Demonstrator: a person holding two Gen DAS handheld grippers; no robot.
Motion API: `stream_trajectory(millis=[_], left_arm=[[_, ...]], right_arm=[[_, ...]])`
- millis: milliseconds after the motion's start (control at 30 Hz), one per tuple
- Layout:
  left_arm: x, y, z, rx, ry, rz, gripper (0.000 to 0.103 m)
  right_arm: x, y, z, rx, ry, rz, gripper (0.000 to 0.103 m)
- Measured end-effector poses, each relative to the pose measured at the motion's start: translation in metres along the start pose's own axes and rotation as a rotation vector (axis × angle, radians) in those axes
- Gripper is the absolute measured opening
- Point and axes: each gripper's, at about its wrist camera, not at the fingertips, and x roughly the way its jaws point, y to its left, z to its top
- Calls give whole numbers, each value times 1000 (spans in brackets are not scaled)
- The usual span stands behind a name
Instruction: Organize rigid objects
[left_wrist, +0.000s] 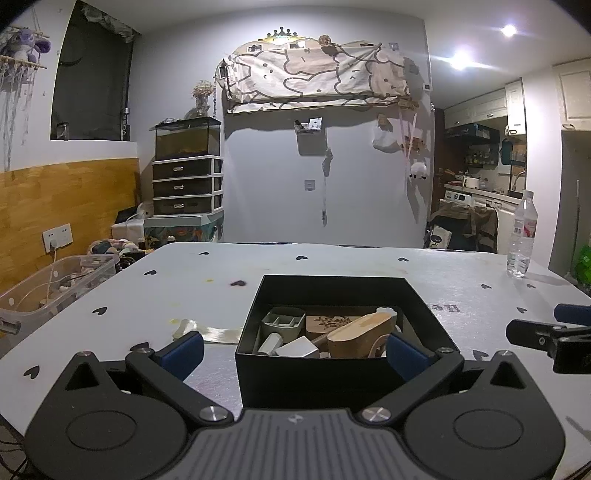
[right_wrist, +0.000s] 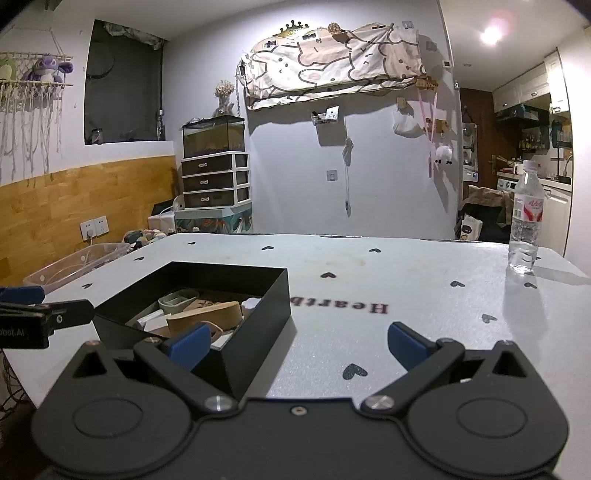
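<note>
The left claw (left_wrist: 295, 349) is spread wide and empty, its fingers straddling the near wall of a black box (left_wrist: 334, 290) holding a wooden piece (left_wrist: 360, 336), a green holder (left_wrist: 282, 320) and small white items. The right claw (right_wrist: 295, 345) gapes wide and empty over the bare surface (right_wrist: 369, 280), with the box to its left and a water bottle (right_wrist: 525, 221) far ahead to the right

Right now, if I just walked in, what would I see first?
A black box in the middle of the white table, packed with small wooden and pale things. Both grippers, left and right, hang open near it, empty. A water bottle stands alone at the far right corner.
</note>
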Motion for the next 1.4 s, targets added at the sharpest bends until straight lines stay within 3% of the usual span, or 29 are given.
stream_trajectory(millis=[1400], left_arm=[[1, 6, -1, -3, 5, 6, 103]], right_arm=[[0, -1, 0, 1, -4, -2, 103]])
